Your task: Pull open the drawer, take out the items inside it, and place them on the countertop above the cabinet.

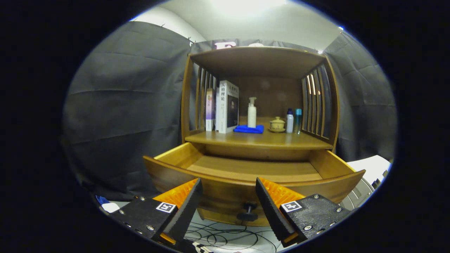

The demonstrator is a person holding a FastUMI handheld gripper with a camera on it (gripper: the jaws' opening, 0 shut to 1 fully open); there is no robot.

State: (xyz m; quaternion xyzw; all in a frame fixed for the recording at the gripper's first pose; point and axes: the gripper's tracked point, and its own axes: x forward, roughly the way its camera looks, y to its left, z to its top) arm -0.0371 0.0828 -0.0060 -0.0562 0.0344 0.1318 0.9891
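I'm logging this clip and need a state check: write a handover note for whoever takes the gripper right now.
Gripper: jaws open, holding nothing, just in front of the drawer knob.
Drawer: pulled open; the floor that shows is bare.
Countertop: books, pump bottle on a blue cloth, lidded cup, two small bottles.
Done: drawer opened.
Left: check the drawer's near edge, hidden behind its front; move anything found up.

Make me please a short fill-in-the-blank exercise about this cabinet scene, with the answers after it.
1. The drawer of the cabinet stands pulled ____.
2. The white pump bottle stands on a folded ____ cloth.
3. The drawer's knob lies between the fingers of the tool, whose jaws are ____.
4. The books stand ____ on the countertop.

Answers: open; blue; open; upright
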